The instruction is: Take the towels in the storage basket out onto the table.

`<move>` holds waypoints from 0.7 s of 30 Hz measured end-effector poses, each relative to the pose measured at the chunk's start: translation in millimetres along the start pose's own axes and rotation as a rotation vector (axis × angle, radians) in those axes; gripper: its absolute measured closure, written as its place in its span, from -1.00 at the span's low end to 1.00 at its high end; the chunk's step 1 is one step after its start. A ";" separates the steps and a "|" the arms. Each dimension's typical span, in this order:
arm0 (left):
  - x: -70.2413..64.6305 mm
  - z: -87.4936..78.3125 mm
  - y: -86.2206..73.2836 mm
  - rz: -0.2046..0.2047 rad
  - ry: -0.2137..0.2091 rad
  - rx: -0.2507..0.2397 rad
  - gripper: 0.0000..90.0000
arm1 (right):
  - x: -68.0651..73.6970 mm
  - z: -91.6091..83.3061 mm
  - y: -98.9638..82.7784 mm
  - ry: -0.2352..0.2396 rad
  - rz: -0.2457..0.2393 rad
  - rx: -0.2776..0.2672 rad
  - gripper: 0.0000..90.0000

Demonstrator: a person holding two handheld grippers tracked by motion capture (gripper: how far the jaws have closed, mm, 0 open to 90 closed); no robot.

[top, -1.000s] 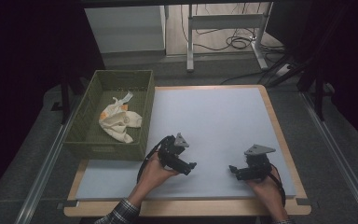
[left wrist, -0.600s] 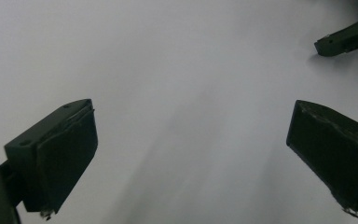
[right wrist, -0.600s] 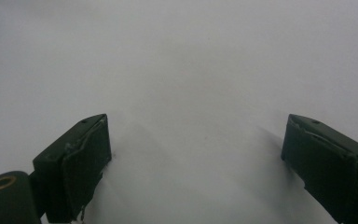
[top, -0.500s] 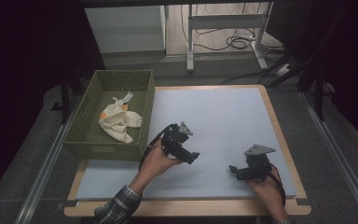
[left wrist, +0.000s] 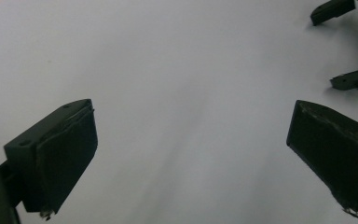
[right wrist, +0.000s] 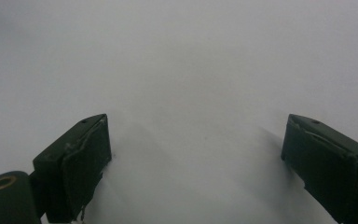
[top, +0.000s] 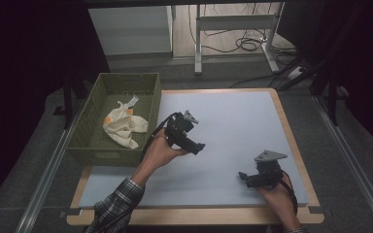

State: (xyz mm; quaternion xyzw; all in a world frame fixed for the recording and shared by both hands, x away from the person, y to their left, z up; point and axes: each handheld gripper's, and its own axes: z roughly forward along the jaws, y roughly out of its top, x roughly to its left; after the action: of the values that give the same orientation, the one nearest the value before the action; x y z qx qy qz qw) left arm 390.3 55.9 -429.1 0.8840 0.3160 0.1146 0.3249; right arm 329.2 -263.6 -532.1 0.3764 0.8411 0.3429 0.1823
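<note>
Lifted since before, left gripper hovers, fingers apart; right gripper likewise, its hand cut off.

No text, label, brand, number or sign can be read in any of the views. The cream cloth with orange patches, lying in the olive-green woven basket at the left edge of the pale blue tabletop, bears coloured marks, but they are too small and blurred to tell whether they are letters. The black two-jaw left gripper and the black two-jaw right gripper carry no legible marking, and their inner pads show plain black.
</note>
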 end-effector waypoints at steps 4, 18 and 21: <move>13.5 -7.6 3.9 -0.010 0.025 0.010 -0.95 | 0.1 0.0 0.0 0.000 0.001 0.000 -0.82; 65.9 -39.7 4.5 -0.098 0.098 0.005 -0.94 | 0.0 0.1 0.0 0.000 0.001 0.000 -0.82; 77.5 -46.4 0.7 -0.123 0.114 0.006 -0.94 | 0.0 0.1 0.0 0.000 0.001 0.000 -0.82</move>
State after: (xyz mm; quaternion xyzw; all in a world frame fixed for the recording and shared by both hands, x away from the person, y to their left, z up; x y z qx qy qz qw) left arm 431.7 127.9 -393.5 0.8559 0.3880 0.1434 0.3104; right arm 329.2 -263.6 -532.2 0.3767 0.8410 0.3430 0.1820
